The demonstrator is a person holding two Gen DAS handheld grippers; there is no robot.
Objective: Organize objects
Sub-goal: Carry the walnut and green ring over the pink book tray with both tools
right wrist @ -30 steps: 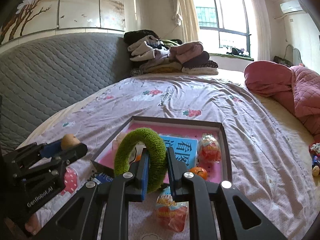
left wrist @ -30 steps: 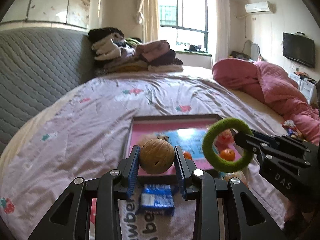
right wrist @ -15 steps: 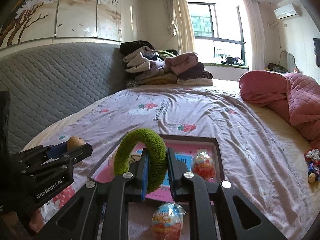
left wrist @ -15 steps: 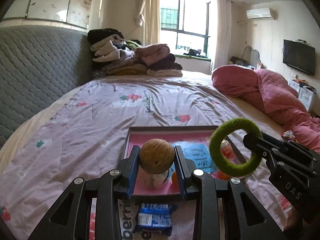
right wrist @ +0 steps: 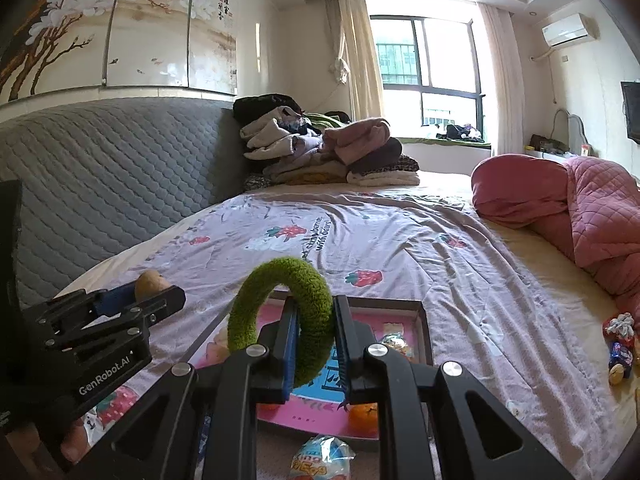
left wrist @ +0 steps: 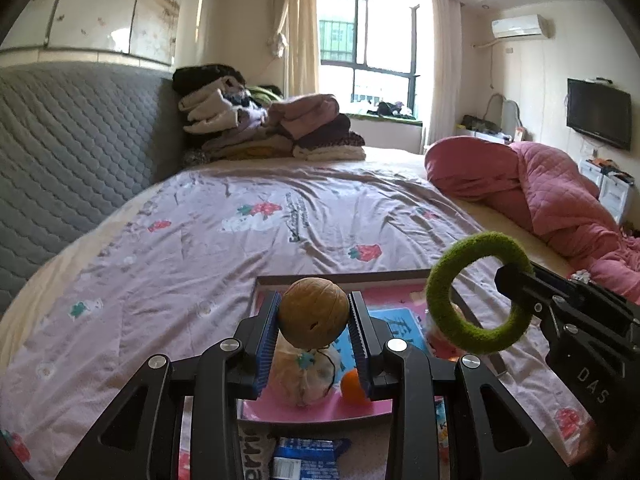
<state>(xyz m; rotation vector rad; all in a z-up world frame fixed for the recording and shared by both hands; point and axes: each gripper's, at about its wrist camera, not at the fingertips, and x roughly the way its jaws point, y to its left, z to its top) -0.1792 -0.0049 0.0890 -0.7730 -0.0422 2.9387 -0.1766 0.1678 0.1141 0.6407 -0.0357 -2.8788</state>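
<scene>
My left gripper (left wrist: 313,318) is shut on a brown walnut (left wrist: 313,316) and holds it above the near end of a shallow pink tray (left wrist: 400,294) on the bed. My right gripper (right wrist: 314,338) is shut on a fuzzy green ring (right wrist: 280,312), held upright above the tray (right wrist: 360,322). The ring also shows at the right of the left wrist view (left wrist: 478,292). The walnut shows at the left of the right wrist view (right wrist: 150,283). In the tray lie a clear wrapped bag (left wrist: 306,372), a small orange (left wrist: 352,388) and a wrapped sweet (right wrist: 394,342).
A blue snack packet (left wrist: 306,460) and a wrapped egg-shaped sweet (right wrist: 322,460) lie on the sheet before the tray. A pink quilt (left wrist: 560,200) is heaped at the right, folded clothes (left wrist: 272,128) at the far end. Small wrapped sweets (right wrist: 620,344) lie at the right.
Both grippers have risen and drawn back with their objects. The tray and the items on the sheet now sit lower and nearer the bottom of both views.
</scene>
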